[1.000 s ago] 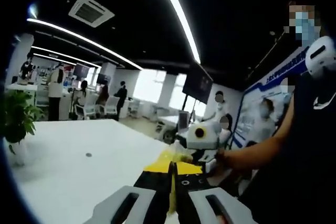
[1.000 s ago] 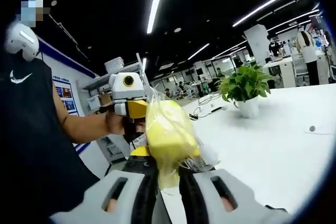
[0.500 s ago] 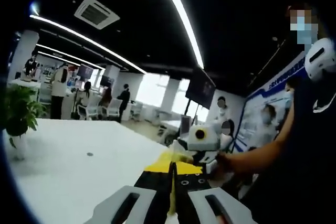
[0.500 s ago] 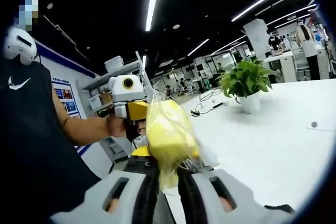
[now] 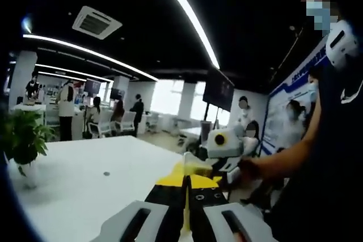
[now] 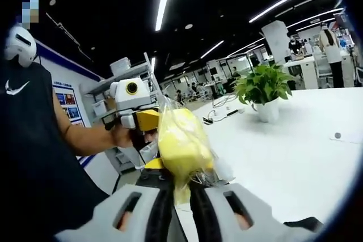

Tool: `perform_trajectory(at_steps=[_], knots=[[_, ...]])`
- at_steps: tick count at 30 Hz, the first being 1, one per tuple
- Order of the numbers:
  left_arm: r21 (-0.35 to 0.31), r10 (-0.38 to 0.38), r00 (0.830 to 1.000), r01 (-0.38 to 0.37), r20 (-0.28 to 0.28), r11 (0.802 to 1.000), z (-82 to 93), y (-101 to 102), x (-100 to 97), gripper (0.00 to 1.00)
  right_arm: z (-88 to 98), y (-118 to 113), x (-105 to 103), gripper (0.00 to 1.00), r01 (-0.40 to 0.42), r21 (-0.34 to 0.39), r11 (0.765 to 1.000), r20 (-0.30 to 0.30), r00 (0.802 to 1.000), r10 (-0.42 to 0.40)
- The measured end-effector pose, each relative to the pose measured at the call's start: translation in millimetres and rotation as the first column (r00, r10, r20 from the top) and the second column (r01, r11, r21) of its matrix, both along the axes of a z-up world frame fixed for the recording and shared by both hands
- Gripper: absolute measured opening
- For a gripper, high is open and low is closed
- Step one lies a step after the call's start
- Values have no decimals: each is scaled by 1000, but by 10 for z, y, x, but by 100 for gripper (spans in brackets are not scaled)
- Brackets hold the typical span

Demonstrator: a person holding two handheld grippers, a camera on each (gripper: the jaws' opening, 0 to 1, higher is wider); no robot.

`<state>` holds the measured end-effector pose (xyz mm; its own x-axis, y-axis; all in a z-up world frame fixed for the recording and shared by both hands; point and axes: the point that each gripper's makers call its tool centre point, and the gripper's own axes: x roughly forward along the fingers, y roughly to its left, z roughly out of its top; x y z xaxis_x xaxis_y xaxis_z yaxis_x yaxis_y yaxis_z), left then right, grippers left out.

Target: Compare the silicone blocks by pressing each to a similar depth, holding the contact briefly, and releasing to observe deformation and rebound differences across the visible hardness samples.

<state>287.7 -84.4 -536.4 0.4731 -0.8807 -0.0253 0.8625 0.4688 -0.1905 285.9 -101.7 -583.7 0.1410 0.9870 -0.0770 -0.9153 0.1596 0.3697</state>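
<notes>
Right gripper view: our right tongs [image 6: 177,182] pinch a bagged yellow block [image 6: 181,143]. Our left tongs [image 5: 185,188] pinch the bag's edge [image 5: 185,211] above a white table [image 5: 79,179].

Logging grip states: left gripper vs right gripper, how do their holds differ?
The right gripper is shut on a bulging yellow block in a clear bag, which stands well above its jaws. The left gripper is pinched on only a thin yellow edge, seen edge-on; what it belongs to is unclear. Both are held up above the white table, jaws closed.
</notes>
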Motion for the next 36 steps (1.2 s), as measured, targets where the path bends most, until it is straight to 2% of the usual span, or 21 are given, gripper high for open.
perform_trajectory(at_steps=[5,9,10,12,13,16,19,20,22,23,24,28,31,34,36], knots=[[-33,10,1000,-10,-20,999,-9,26,12,0,-8,23,-7,4,1,3,1000,-19,1000,-1],[-32,4,999,-6,-54,999,-50,32,6,0,-38,27,-40,4,-2,-13,1000,-37,999,2],[-28,2,999,-3,-47,1000,-56,28,-1,0,-44,25,-47,4,-3,-15,1000,-43,999,2],[-5,-9,1000,9,12,1000,-55,20,-15,0,-39,15,-67,5,-4,-15,1000,-44,999,4],[-9,-9,1000,9,-4,1000,-50,10,-32,0,-38,8,-77,5,-8,-16,1000,-34,999,7],[-2,-3,1000,3,-1,1000,-16,14,-38,0,-17,19,-69,5,-7,-2,1000,-31,1000,7],[-18,7,1000,-8,-29,1000,1,57,-29,0,3,51,-68,5,-10,5,1000,-39,999,10],[-36,10,998,-13,-68,999,-1,76,-27,0,10,69,-73,5,-10,2,1000,-36,999,11],[-61,4,996,-10,-95,998,15,87,-32,0,22,78,-81,4,-14,2,1000,-25,1000,14],[-70,5,996,-11,-84,997,26,94,-29,0,38,85,-72,4,-14,13,1000,-14,1000,15],[-62,22,999,-24,-42,998,41,99,-14,0,49,96,-61,4,-8,15,1000,-2,1000,8],[-67,36,998,-39,-46,997,41,109,-6,0,55,117,-40,3,-11,17,1000,-7,1000,12],[-26,34,999,-33,3,999,29,128,-35,0,41,139,-55,3,-24,6,1000,-7,1000,24],[-15,30,999,-31,-24,999,-32,171,-50,0,3,169,-84,3,-34,-21,999,0,999,34],[-18,47,998,-48,-47,999,-50,201,-30,4,-10,179,-101,3,-39,-28,999,-3,999,39]])
